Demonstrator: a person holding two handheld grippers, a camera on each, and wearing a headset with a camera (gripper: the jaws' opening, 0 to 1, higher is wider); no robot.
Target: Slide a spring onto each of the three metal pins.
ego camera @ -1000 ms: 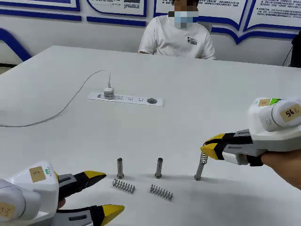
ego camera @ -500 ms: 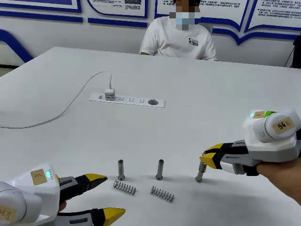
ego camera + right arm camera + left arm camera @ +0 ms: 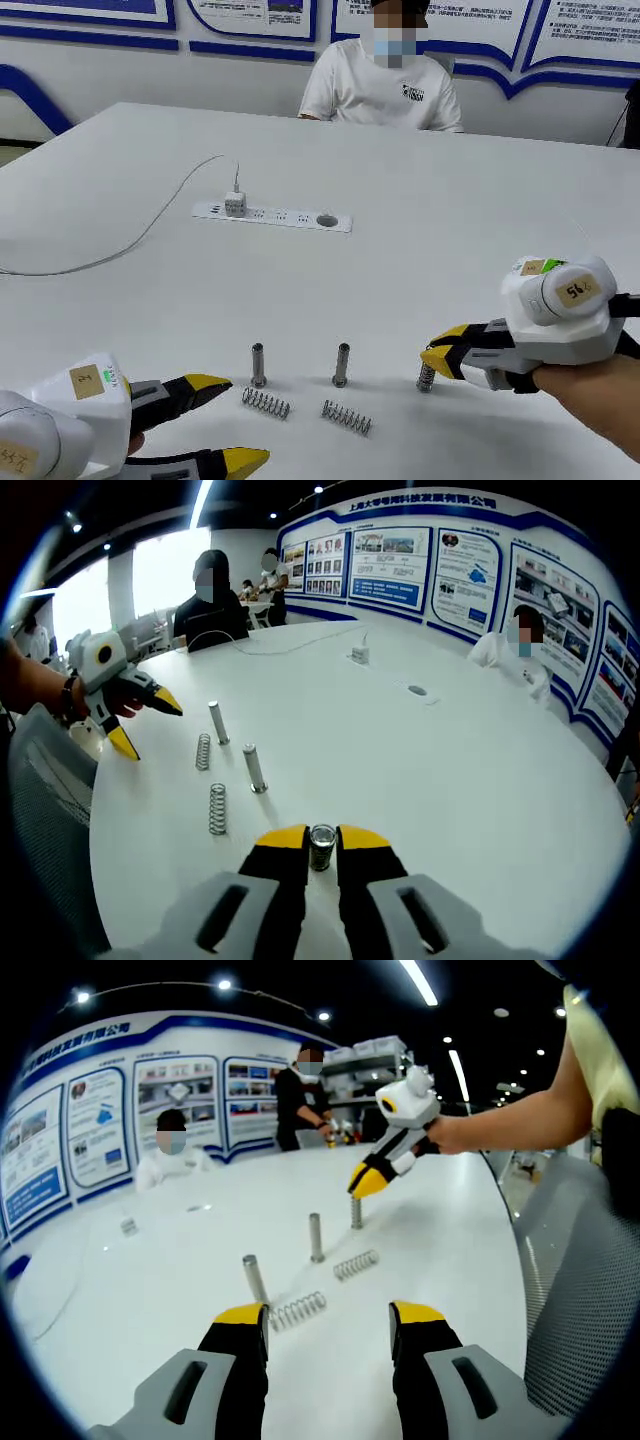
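Three metal pins stand in a row on the white table: the left pin [image 3: 258, 364], the middle pin [image 3: 342, 364] and the right pin [image 3: 427, 378]. A spring [image 3: 322, 846] sits on the right pin, low down near the table. My right gripper [image 3: 433, 362] is shut on that spring, its yellow tips on either side of the pin top. Two loose springs [image 3: 265, 403] [image 3: 346, 417] lie flat in front of the bare pins. At the near left my left gripper [image 3: 328, 1312] stands open, with one loose spring [image 3: 298, 1308] just ahead of it.
A white power strip [image 3: 285, 215] with a plugged charger [image 3: 234, 204] and its cable [image 3: 130, 236] lies mid-table. A person in a white shirt [image 3: 380, 85] sits at the far side. Bare tabletop [image 3: 420, 260] stretches between the strip and the pins.
My right gripper has come down along the right pin, taking the spring from the pin's top to near its base. The left gripper has stayed in place.
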